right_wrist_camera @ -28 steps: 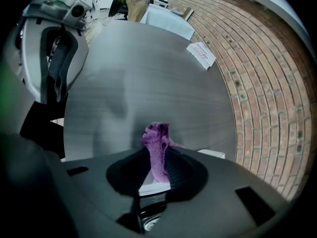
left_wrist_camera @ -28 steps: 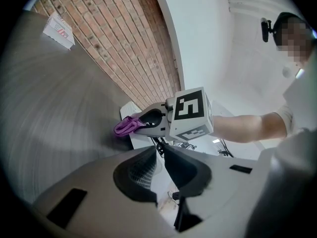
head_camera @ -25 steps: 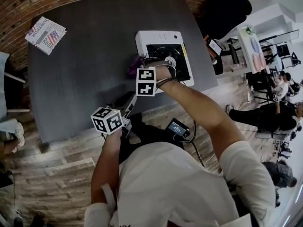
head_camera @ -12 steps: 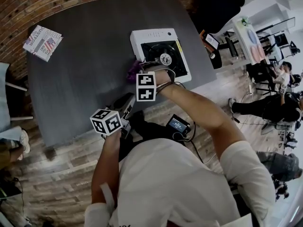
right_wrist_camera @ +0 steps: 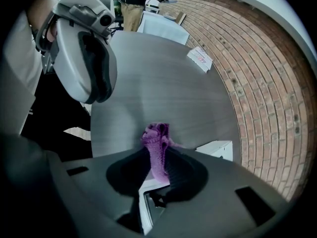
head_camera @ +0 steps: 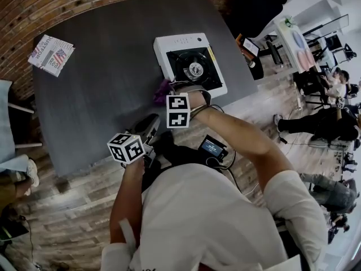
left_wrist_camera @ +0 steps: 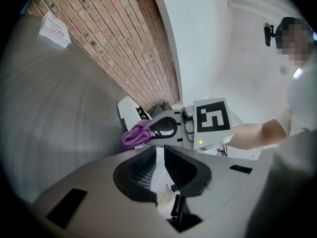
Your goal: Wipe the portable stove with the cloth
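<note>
Right gripper (head_camera: 171,91) clamped tight on purple cloth (head_camera: 162,89), wad poking out past jaws. Over last second it slid back off burner area toward stove's near-left corner. Stove (head_camera: 180,41) top now mostly uncovered. Cloth sits at stove's left edge, seemingly partly over table (head_camera: 96,95). Looks like one wiping stroke ending at rim, far side of top probably still to do. Left gripper (head_camera: 148,127) idle over table's near edge, apart from stove, jaws narrowly parted, nothing between them.
</note>
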A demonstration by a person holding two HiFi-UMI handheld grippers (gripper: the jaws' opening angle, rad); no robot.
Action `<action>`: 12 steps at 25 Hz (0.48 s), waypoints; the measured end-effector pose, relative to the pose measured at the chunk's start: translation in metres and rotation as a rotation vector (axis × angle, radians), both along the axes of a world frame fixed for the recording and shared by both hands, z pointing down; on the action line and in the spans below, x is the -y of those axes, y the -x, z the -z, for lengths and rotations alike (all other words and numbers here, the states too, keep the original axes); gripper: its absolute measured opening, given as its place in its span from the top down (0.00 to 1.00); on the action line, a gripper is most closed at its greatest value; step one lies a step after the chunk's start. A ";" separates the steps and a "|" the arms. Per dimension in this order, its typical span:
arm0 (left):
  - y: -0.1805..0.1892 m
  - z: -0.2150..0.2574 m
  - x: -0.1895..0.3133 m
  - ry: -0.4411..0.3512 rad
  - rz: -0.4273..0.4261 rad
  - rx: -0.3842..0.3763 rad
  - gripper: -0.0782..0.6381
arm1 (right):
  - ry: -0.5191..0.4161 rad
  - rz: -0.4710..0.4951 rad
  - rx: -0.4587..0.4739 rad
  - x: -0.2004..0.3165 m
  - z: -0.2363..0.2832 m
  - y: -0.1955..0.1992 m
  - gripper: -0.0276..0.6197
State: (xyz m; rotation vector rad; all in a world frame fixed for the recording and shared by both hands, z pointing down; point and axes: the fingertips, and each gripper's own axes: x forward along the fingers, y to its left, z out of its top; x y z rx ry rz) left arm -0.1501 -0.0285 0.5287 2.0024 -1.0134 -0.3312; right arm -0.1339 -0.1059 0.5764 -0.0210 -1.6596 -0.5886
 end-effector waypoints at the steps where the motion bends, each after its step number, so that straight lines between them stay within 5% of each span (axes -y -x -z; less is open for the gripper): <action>1: 0.000 0.000 -0.001 -0.001 -0.003 0.000 0.83 | 0.003 -0.004 0.005 -0.003 0.000 -0.001 0.82; 12: -0.006 0.005 -0.007 -0.005 -0.035 0.004 0.83 | 0.032 -0.044 0.035 -0.029 0.000 -0.016 0.82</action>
